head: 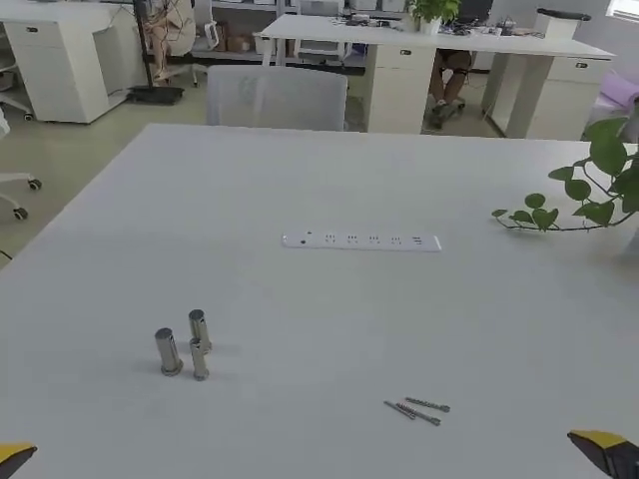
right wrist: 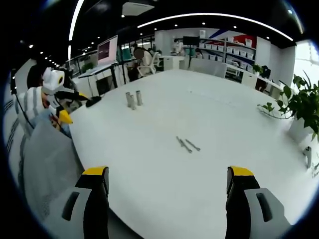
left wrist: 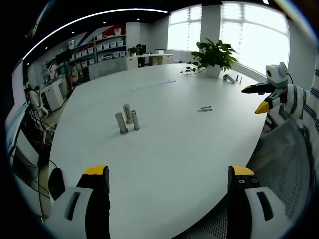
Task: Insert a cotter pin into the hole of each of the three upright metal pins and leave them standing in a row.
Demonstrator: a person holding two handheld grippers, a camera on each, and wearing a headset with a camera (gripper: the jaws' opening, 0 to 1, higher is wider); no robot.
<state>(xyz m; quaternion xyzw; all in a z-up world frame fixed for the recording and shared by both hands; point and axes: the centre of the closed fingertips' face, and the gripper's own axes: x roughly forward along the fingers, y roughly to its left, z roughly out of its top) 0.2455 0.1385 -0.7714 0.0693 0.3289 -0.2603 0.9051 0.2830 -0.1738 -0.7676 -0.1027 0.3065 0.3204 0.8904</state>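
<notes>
**Pins upright, cotter pins loose, both claws apart**

Pins (head: pixel 188 347) stand on the white table (head: pixel 329 309), toward its near left part and some way in from the near edge. They are three grey metal cylinders, all upright, close together in a small cluster and not in a line. Whether they touch each other I cannot tell. In the left gripper view the pins (left wrist: pixel 127 118) stand ahead and a little to the left.

Cotter pins (head: pixel 417 409) lie flat on the table toward its near right part, well apart from the pins. They make a small loose bunch, and their exact number is hard to read. In the right gripper view the cotter pins (right wrist: pixel 185 145) lie ahead, with the pins (right wrist: pixel 132 98) further off to the left.

The left gripper (left wrist: pixel 168 172) is at the near left edge of the table, its jaws wide apart and holding nothing. The right gripper (right wrist: pixel 167 172) is at the near right edge, its jaws also wide apart and holding nothing.

A white power strip (head: pixel 361 240) lies across the middle of the table. A leafy plant (head: pixel 589 190) is at the right edge.
</notes>
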